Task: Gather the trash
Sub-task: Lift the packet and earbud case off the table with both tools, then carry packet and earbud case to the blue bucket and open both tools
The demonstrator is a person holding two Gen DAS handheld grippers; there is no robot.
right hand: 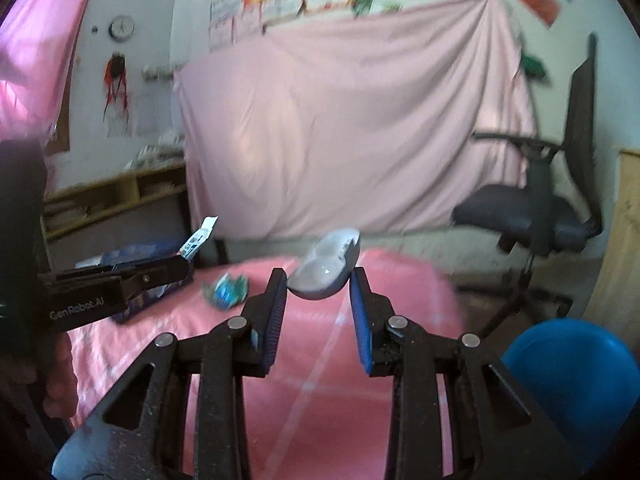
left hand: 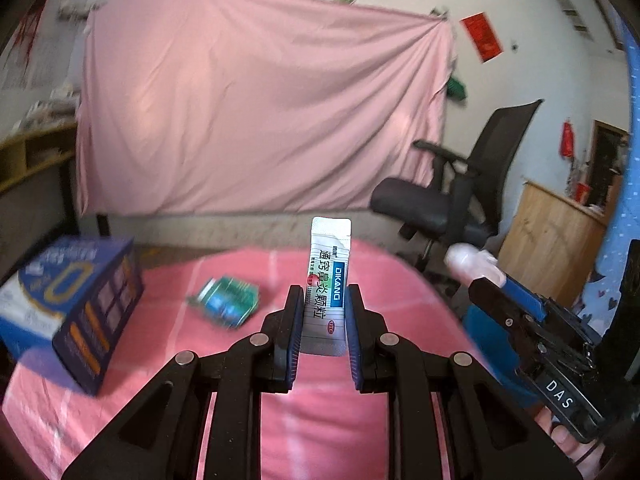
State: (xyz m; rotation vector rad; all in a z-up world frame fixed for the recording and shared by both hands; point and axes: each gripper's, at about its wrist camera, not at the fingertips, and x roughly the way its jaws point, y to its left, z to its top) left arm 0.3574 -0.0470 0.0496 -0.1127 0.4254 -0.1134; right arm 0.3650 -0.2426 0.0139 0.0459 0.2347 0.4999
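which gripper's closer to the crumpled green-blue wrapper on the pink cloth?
Left, narrowly. The left gripper, holding a sachet, is raised just right of the wrapper. The right gripper, with a whitish plastic shell between its fingers, is farther right.

The pink desk (left hand: 328, 400) right under my fingers is bare, so I have room there. On my left a blue box (left hand: 76, 304) stands on the desk and blocks that side. A crumpled green wrapper (left hand: 226, 300) lies just beside it, with bare cloth between. A blue bin (right hand: 576, 376) sits low on my right. A black chair (right hand: 536, 208) stands past the desk's far edge.
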